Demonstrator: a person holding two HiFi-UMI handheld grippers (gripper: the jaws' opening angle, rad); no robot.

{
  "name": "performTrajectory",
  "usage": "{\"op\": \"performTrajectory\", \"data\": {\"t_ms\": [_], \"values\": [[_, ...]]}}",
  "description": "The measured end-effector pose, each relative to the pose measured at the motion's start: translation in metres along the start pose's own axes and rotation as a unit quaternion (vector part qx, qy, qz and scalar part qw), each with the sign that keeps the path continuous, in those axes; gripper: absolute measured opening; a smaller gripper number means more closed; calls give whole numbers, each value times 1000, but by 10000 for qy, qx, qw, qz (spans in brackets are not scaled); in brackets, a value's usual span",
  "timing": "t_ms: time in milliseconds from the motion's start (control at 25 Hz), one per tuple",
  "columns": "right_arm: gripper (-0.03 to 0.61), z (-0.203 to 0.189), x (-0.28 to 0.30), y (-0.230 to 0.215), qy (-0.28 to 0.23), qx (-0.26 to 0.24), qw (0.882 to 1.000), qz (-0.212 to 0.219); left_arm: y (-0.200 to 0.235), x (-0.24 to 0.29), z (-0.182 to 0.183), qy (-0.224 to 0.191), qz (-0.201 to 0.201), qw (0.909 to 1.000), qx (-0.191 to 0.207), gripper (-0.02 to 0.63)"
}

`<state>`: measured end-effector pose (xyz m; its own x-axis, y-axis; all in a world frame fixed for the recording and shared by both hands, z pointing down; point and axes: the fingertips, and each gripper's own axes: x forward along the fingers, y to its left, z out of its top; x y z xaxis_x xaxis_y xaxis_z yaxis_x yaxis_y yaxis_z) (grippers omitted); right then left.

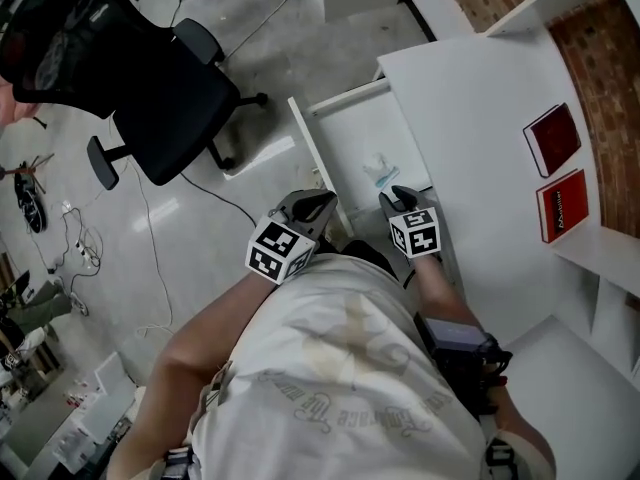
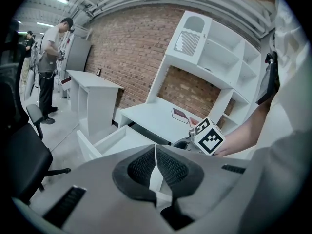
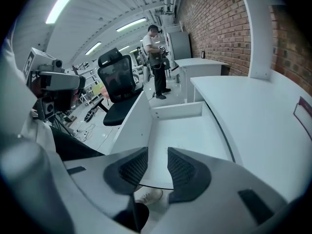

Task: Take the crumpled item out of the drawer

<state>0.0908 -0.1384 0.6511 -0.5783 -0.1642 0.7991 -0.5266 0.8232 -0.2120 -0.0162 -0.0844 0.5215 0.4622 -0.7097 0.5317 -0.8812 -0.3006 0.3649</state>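
A white drawer (image 1: 352, 133) stands pulled out from the white desk (image 1: 480, 148). On its floor near the front lies a small crumpled pale item (image 1: 378, 172). My right gripper (image 1: 397, 197) hovers just in front of that item, over the drawer's near end, its jaws open (image 3: 157, 157) with nothing between them. The item does not show in the right gripper view, only the drawer's bare floor (image 3: 187, 130). My left gripper (image 1: 320, 206) sits at the drawer's left front corner. Its pads (image 2: 141, 165) meet at the tips, shut and empty.
Two red books (image 1: 552, 138) (image 1: 562, 205) lie on the desk at right, below white shelving (image 1: 610, 268). A black office chair (image 1: 150, 98) stands on the floor left of the drawer, with cables (image 1: 80, 243) beyond it. A person (image 2: 51, 57) stands far off.
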Motion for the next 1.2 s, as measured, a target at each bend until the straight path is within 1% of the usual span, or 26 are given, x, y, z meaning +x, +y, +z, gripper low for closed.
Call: {"op": "performTrajectory", "data": {"t_ms": [280,720,880,1040,1200], "values": [[147,3,21,-4,365,-249,9990,100,15,-4,1,-33,156,9997,-169,28],[181,3,56,-15,785,-407,9958,227,32,-3,-6,-59,316,9986,-427,28],[193,-2,64,-17,1003,-478,9934,282,36,-3,-13,-35,392,9975,-588,28],[202,-5,77,-21,1185,-534,9911,282,43,-2,-16,-63,407,9975,-582,28],[202,-10,84,-26,1385,-588,9883,267,48,-3,-18,-103,466,9962,-735,28]]}}
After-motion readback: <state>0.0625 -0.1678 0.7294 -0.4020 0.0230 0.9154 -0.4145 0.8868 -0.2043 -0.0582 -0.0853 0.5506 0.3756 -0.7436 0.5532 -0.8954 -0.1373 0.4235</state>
